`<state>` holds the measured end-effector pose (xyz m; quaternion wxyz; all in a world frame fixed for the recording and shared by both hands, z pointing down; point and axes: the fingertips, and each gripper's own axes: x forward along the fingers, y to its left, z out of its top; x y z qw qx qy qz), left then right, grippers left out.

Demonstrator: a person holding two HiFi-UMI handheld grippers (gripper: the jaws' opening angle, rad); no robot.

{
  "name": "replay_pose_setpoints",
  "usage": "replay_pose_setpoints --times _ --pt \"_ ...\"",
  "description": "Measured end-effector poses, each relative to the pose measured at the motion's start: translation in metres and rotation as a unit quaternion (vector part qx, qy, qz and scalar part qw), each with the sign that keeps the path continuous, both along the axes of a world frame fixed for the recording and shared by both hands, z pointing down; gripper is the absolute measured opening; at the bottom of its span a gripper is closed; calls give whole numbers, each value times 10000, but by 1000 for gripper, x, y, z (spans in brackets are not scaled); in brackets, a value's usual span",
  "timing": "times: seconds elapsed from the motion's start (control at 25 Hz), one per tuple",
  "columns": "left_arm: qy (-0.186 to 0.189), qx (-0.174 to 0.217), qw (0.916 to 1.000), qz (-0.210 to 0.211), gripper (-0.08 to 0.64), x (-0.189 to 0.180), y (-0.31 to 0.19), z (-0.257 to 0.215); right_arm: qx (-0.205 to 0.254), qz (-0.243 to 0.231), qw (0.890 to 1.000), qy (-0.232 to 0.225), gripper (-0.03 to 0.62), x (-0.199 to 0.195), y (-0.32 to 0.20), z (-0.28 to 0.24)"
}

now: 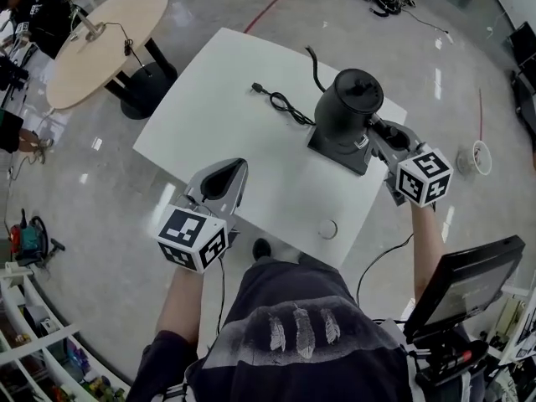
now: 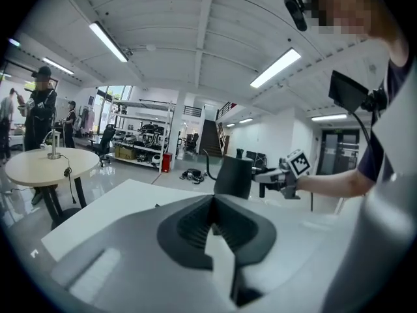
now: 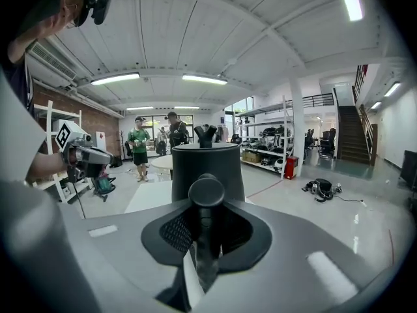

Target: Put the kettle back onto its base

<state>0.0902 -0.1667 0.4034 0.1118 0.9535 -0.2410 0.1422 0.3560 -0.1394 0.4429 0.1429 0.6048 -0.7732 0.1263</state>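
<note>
A black kettle [image 1: 350, 107] stands over its dark square base [image 1: 339, 151] at the right side of the white table [image 1: 218, 115]; whether it rests on the base I cannot tell. My right gripper [image 1: 377, 132] comes in from the right, shut on the kettle's handle [image 3: 206, 240], with the kettle body [image 3: 207, 168] just beyond the jaws. A black power cord [image 1: 280, 100] trails from the base across the table. My left gripper [image 1: 219, 178] hovers at the table's front left edge, jaws together and holding nothing. In the left gripper view the kettle [image 2: 233, 177] and the right gripper [image 2: 280, 178] show ahead.
A small white disc [image 1: 327, 229] lies near the table's front edge. A round beige table [image 1: 105, 44] stands at the far left, a monitor [image 1: 469, 279] at my right, a cup [image 1: 480, 156] on the floor. People stand in the background.
</note>
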Motion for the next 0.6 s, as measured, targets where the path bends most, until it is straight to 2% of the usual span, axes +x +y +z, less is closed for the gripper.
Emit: replay_pose_setpoints --times 0.44,0.6 --pt "-394 99 9979 -497 0 111 -1 24 -102 -531 9981 -292 63 70 -3 59" --pt "-525 133 9970 -552 0 116 13 29 -133 -673 9972 -290 63 68 -1 71"
